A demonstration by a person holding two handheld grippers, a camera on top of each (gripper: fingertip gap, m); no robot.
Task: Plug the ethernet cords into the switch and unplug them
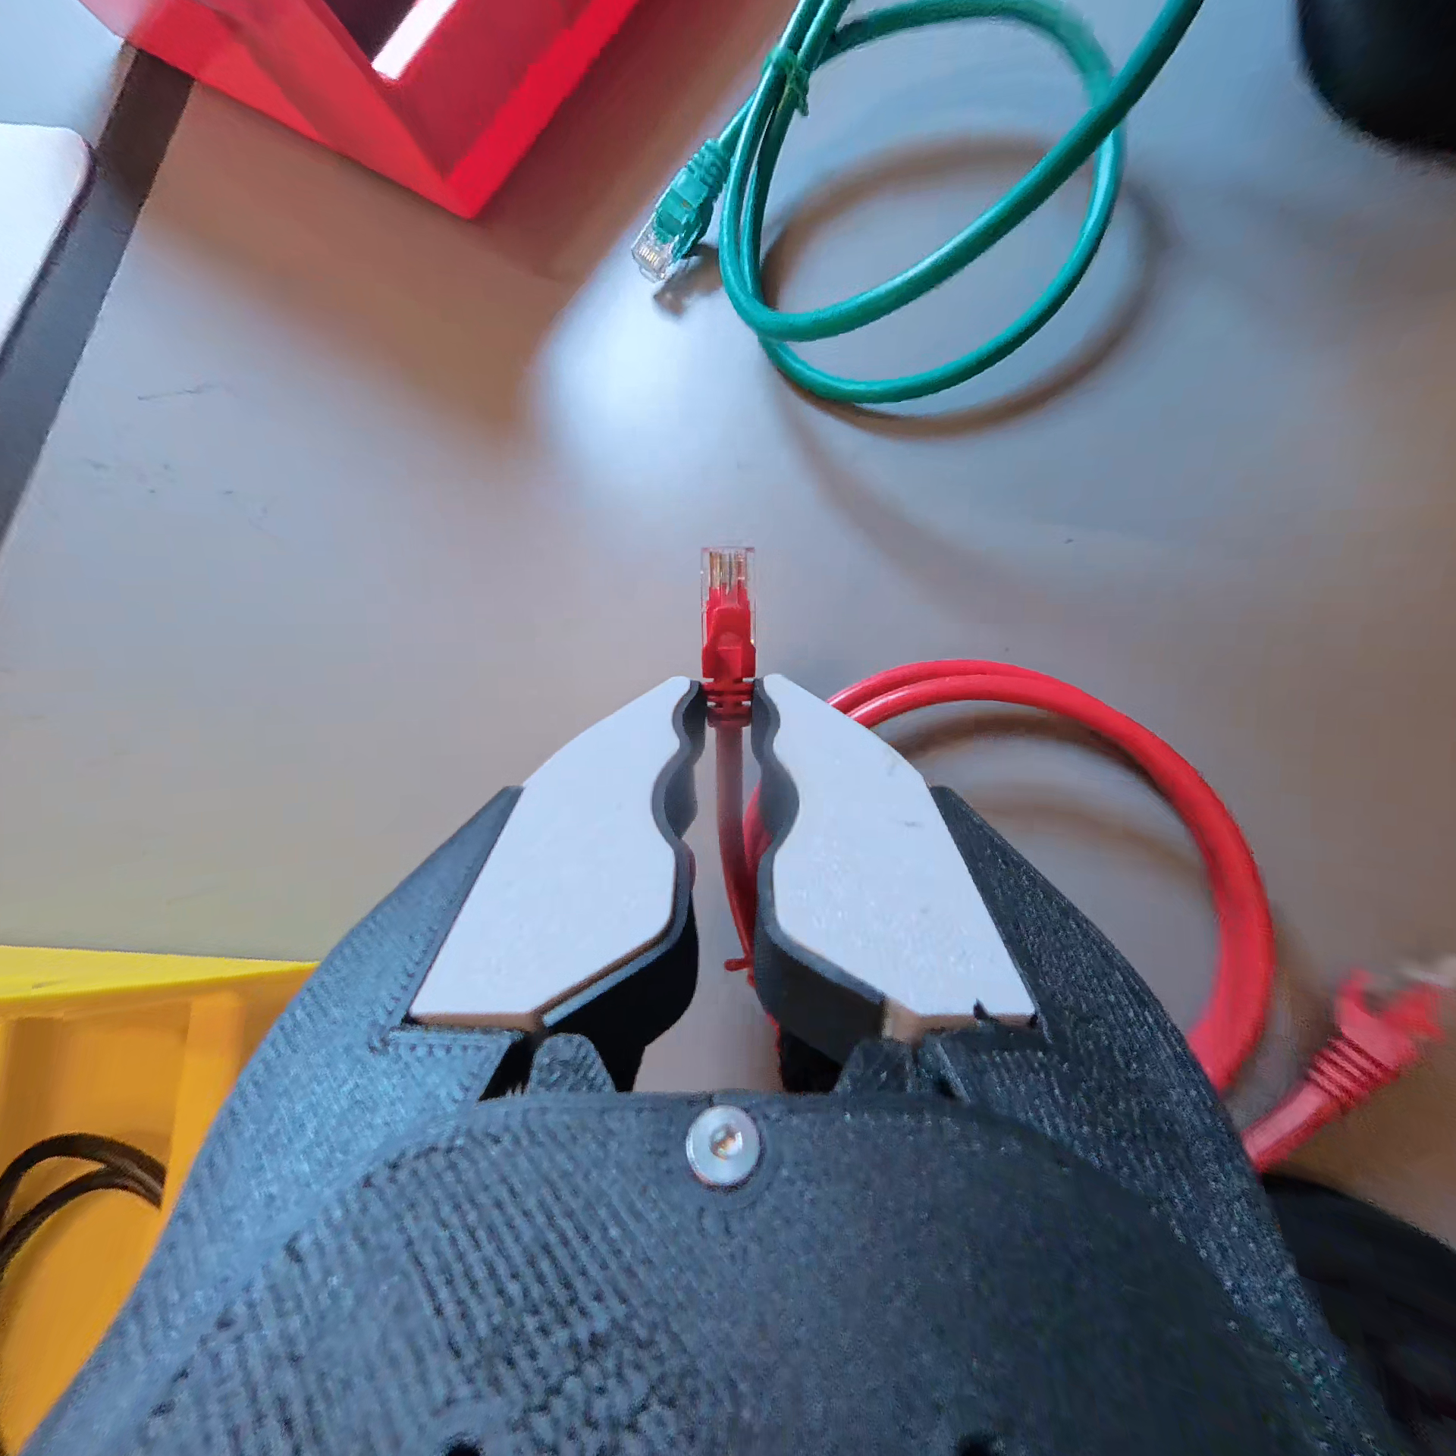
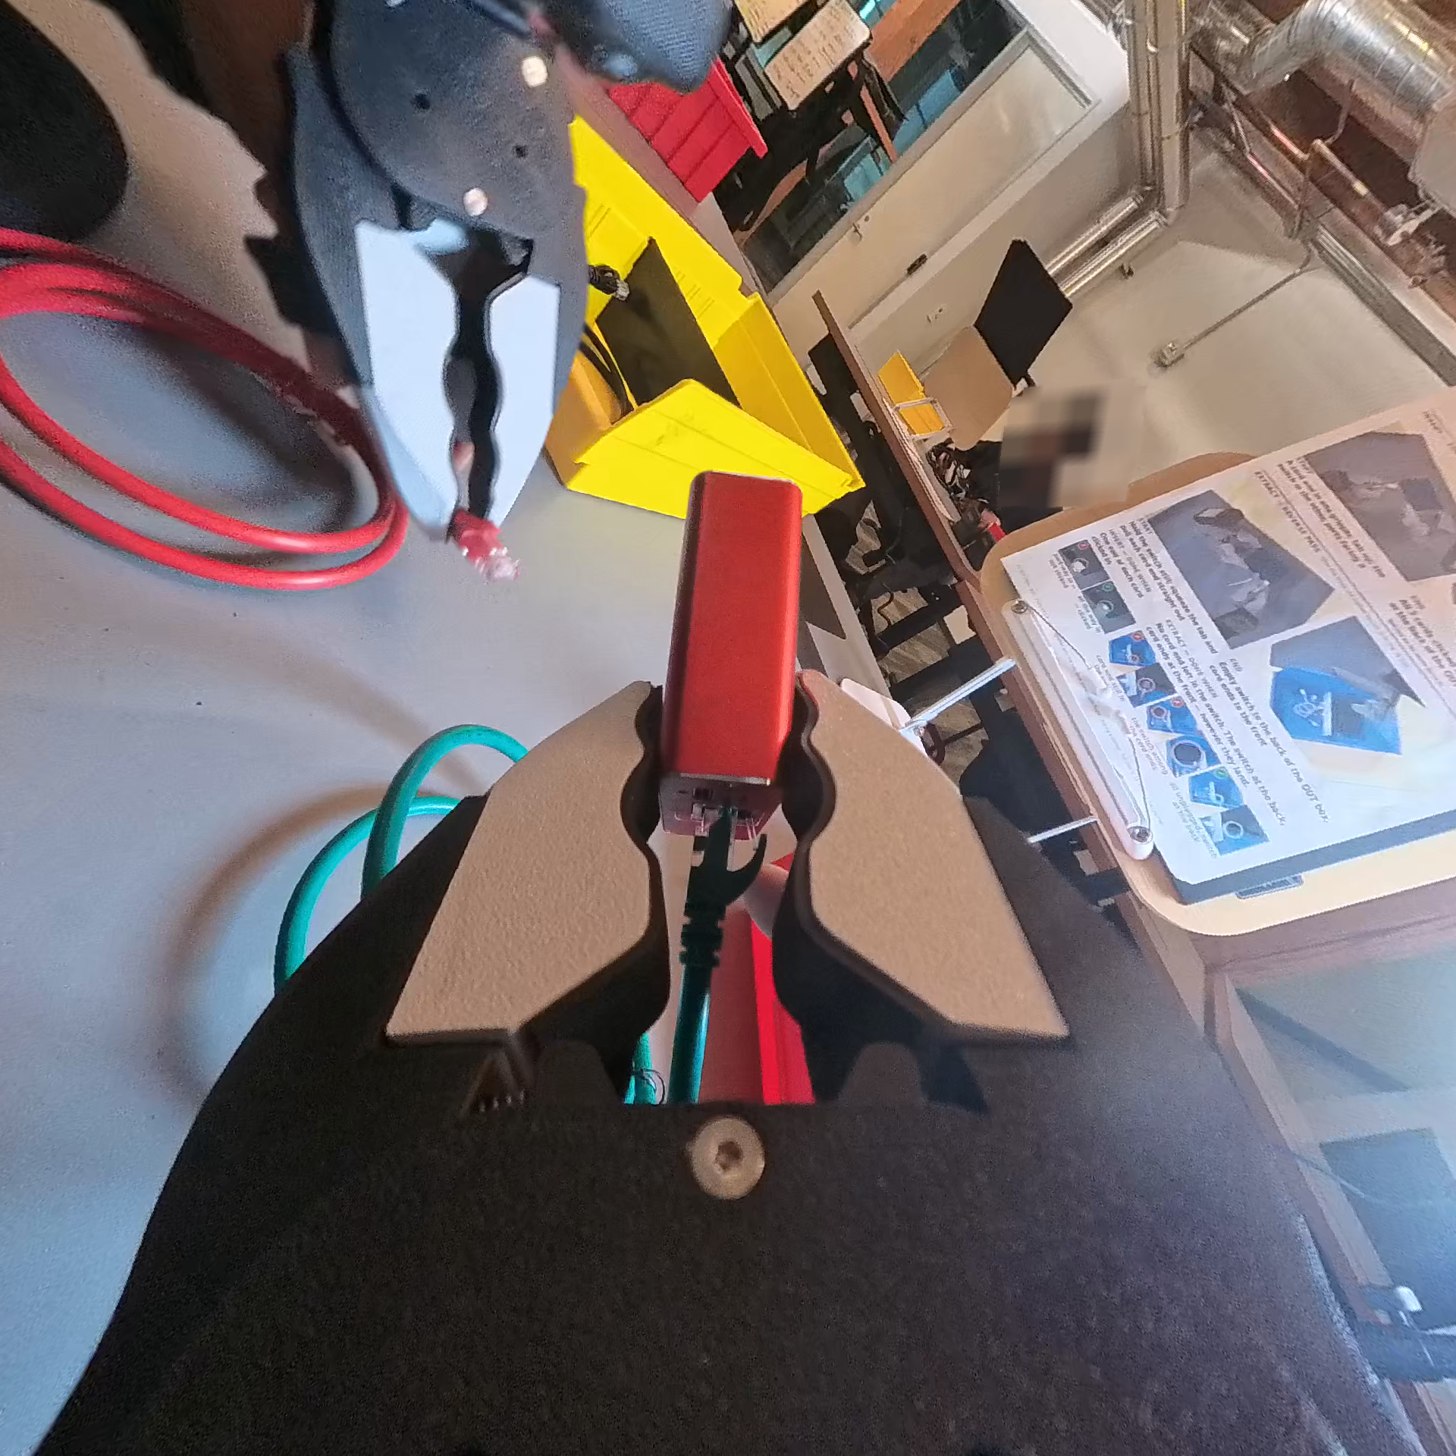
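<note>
My left gripper point(image 1: 726, 693) is shut on the red ethernet cord's plug point(image 1: 726, 622), whose clear tip sticks out past the fingertips above the grey table. The red cord point(image 1: 1166, 796) loops to the right, and its other plug point(image 1: 1371, 1040) lies at the right edge. My right gripper point(image 2: 726, 701) is shut on the red switch point(image 2: 733, 622) and holds it above the table. A green cord's plug point(image 2: 709, 882) is seated in the switch's near end. The left gripper point(image 2: 473, 528) with the red plug also shows in the right wrist view, left of the switch. The green cord point(image 1: 930, 260) coils on the table, its free plug point(image 1: 677, 213) lying loose.
A red bin point(image 1: 378, 87) stands at the table's far left and a yellow bin point(image 1: 94, 1048) at the near left. In the right wrist view the yellow bin point(image 2: 709, 441) sits by the table edge, and a board with instruction sheets point(image 2: 1229, 654) stands to the right. Tip to tip, the grippers are about 15 centimeters apart.
</note>
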